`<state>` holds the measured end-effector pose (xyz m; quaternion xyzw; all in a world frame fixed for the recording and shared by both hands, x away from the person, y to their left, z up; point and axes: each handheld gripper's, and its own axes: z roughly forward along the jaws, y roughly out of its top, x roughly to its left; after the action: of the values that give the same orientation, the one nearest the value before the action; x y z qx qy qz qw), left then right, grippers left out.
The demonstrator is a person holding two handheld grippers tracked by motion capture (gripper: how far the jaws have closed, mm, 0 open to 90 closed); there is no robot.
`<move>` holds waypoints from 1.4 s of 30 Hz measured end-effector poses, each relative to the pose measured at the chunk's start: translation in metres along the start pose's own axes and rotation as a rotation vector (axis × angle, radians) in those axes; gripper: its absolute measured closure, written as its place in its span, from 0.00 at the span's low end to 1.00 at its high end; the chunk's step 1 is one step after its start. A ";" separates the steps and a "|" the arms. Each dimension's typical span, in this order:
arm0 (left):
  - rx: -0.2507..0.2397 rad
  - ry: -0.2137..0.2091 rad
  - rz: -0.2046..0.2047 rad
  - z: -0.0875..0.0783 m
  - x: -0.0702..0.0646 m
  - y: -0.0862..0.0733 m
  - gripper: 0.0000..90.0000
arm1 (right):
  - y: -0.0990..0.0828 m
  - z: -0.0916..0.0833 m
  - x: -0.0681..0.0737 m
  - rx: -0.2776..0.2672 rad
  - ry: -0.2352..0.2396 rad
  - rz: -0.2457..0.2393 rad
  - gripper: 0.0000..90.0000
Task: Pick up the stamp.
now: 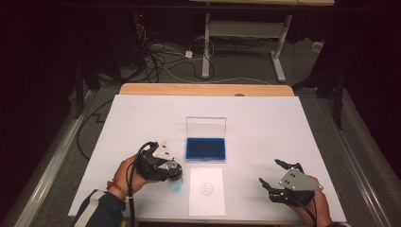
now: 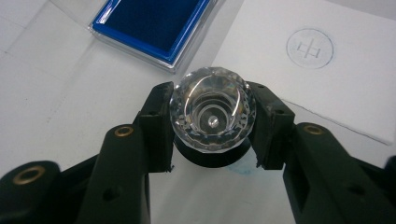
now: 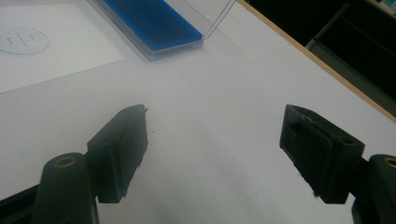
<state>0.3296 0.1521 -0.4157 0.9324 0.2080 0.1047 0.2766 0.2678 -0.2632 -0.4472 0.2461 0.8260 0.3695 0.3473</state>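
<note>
Clear faceted stamp knob (image 2: pixel 213 111) sits clamped between the left gripper (image 1: pixel 173 169) jaws, at seven o'clock from the blue ink pad (image 1: pixel 205 148). Right gripper (image 1: pixel 274 174) jaws gape, empty, above the worktop (image 1: pixel 265 127).

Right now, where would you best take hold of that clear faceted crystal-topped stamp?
Grip the clear faceted crystal-topped stamp across its round knob, jaws on opposite sides, coming from above, as the left gripper does here. The knob is its widest part and faces up, while the black base sits low on the white table.
</note>
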 end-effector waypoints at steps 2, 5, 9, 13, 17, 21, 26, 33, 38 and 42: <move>-0.015 0.006 -0.005 -0.002 0.000 -0.001 0.60 | 0.000 0.001 0.000 0.003 0.002 -0.001 0.26; -0.016 0.013 -0.002 -0.003 -0.001 -0.001 0.60 | 0.000 0.001 0.001 0.004 0.004 -0.001 0.26; -0.027 -0.003 -0.003 -0.004 -0.002 -0.002 0.60 | 0.001 0.002 0.000 0.005 0.002 -0.003 0.27; -0.040 -0.004 -0.014 -0.005 -0.002 -0.003 0.60 | 0.001 0.003 -0.001 0.005 0.005 -0.005 0.27; -0.067 0.004 -0.022 -0.008 -0.003 -0.004 0.60 | 0.002 0.004 -0.001 -0.001 0.008 -0.002 0.27; -0.087 -0.006 -0.021 -0.009 -0.003 -0.006 0.60 | 0.002 0.005 -0.002 -0.004 0.010 -0.001 0.27; -0.087 -0.003 -0.017 -0.009 -0.004 -0.006 0.60 | 0.002 0.008 -0.002 -0.001 0.016 -0.007 0.28; -0.100 -0.009 -0.014 -0.011 -0.005 -0.002 0.60 | 0.001 0.007 -0.003 -0.013 0.029 0.007 0.27; -0.113 -0.011 -0.012 -0.011 -0.007 0.001 0.60 | 0.000 0.009 -0.004 -0.016 0.046 0.023 0.28; -0.125 0.000 -0.012 -0.013 -0.008 0.003 0.60 | 0.001 0.009 -0.003 -0.015 0.049 0.020 0.28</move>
<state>0.3194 0.1525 -0.4042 0.9119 0.2067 0.1161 0.3350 0.2771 -0.2607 -0.4498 0.2425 0.8290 0.3851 0.3252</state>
